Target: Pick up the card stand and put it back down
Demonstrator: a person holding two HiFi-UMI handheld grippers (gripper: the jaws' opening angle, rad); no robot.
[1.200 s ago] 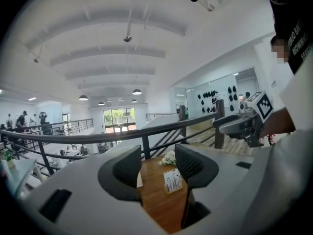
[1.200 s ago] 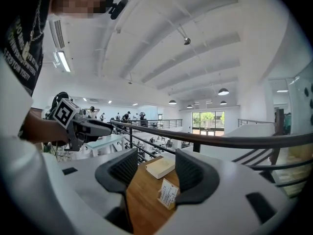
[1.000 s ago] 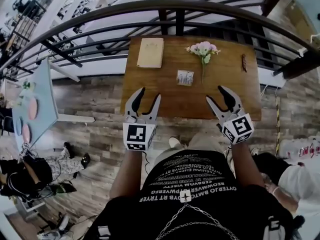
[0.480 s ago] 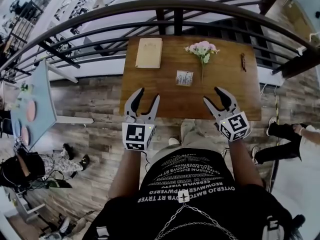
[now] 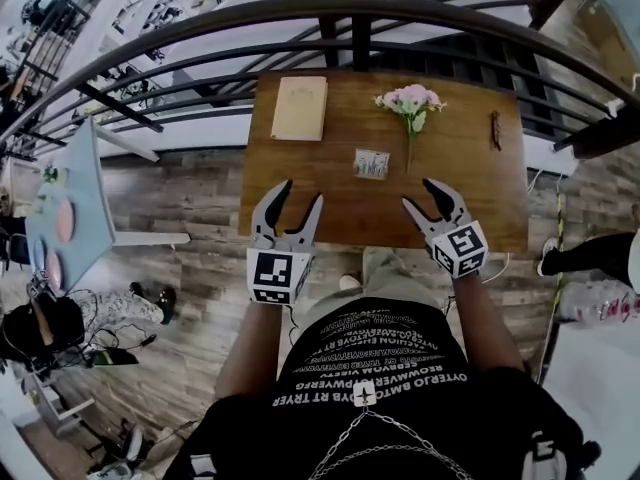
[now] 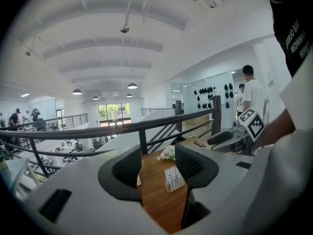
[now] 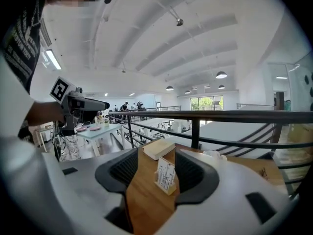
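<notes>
The only holder is the one card stand (image 5: 371, 164), upright with a printed card in it, at the middle of the wooden table (image 5: 330, 193). Beyond it lie one closed book (image 5: 300, 107) at the far left, one bunch of pink flowers (image 5: 410, 100) and one small dark object (image 5: 495, 130) at the far right. The left gripper (image 5: 302, 192) and right gripper (image 5: 420, 195) hover at the near edge, fingers spread apart on nothing.

Card stand (image 5: 371, 164) beyond L claw (image 5: 301, 190), R claw (image 5: 419, 193).
</notes>
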